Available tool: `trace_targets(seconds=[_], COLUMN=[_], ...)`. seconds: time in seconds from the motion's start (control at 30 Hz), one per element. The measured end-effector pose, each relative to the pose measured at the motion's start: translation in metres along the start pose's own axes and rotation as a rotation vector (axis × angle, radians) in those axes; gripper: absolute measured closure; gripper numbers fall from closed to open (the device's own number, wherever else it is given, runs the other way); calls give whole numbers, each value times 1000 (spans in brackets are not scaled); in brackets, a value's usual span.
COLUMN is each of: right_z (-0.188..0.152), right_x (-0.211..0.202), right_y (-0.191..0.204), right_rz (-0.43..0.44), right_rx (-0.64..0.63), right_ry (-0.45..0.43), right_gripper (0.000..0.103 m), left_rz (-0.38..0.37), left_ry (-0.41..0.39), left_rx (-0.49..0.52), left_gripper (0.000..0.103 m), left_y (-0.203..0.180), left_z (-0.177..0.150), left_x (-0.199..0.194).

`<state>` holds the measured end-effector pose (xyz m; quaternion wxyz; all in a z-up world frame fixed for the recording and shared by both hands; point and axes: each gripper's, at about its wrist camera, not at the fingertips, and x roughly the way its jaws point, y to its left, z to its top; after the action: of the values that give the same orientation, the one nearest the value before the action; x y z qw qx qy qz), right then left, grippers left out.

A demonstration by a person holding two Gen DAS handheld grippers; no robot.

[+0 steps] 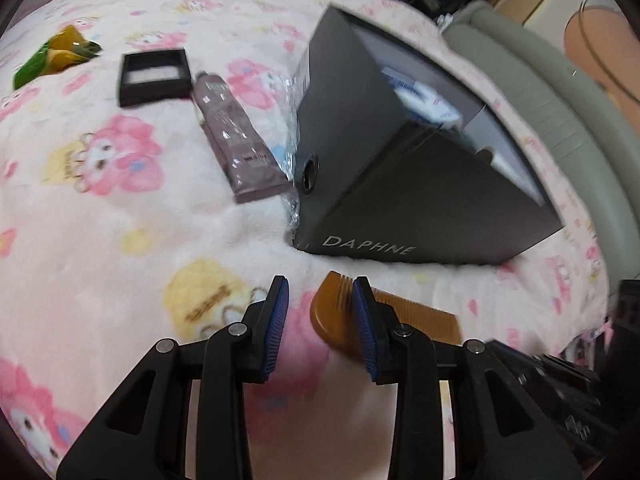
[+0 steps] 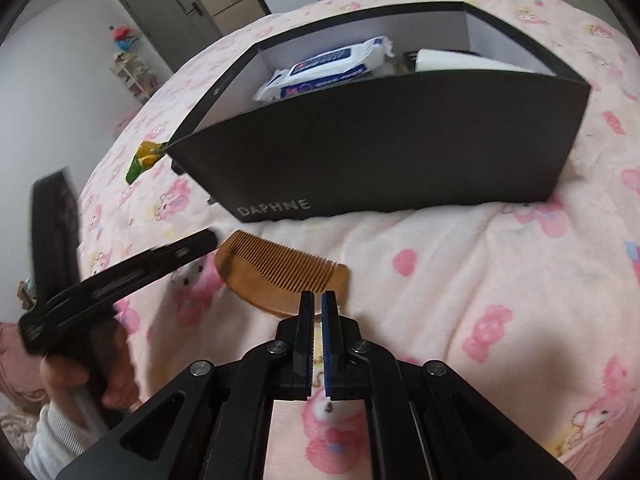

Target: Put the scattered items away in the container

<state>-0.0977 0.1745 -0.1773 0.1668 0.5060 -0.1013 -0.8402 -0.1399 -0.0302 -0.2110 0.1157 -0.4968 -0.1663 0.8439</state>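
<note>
Bed [image 1: 100, 240], pink cartoon blanket, holding from left to right: green-and-yellow packet [image 1: 56, 58]; small black frame box [image 1: 154, 76]; mauve tube [image 1: 236, 140] beside clear wrapping; black DAPHNE box [image 1: 400, 184], open-topped, a wipes pack [image 2: 328, 68] already inside; wooden comb [image 2: 280, 276] flat on the blanket just in front of the box. Left tongs [image 1: 320, 328] spread, right-hand pad over the comb's rounded end. Right tongs [image 2: 318, 320] nearly pressed together, empty, tips at the comb's spine. Likely step: lifting the comb; advisable to straddle the spine squarely, pinch firmly, clear the box wall before release
</note>
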Motion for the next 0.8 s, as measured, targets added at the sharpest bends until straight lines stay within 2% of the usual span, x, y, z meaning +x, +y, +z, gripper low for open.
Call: trace_targets(seconds=[0.2,0.33,0.53,0.63,0.7,0.8], right_z=[-5,-4,2,7,11,18], right_x=[11,10,9,13,17,31], right_y=[-6,-7,-8,-10,-13,-18], right_rz=[-27,-40,-71,-77,-64,-37], right_rx=[16,7,-24,-42,-41,-34], right_ry=[41,39,26,29,28,41], right_gripper=[98,97,96,76,57,56], left_rz=[-18,-106,-82,-85,-98,-102], left_ry=[43,74,28,42,57,65], left_rx=[-24,-100,-140,-151,-159,-158], left_gripper=[76,76,76,72,58,55], left_y=[-6,-5,4,8,9,9], left_z=[-20,-41,-39,-32,-32,-35], left_x=[-6,-22,-35,-27,-18,-9])
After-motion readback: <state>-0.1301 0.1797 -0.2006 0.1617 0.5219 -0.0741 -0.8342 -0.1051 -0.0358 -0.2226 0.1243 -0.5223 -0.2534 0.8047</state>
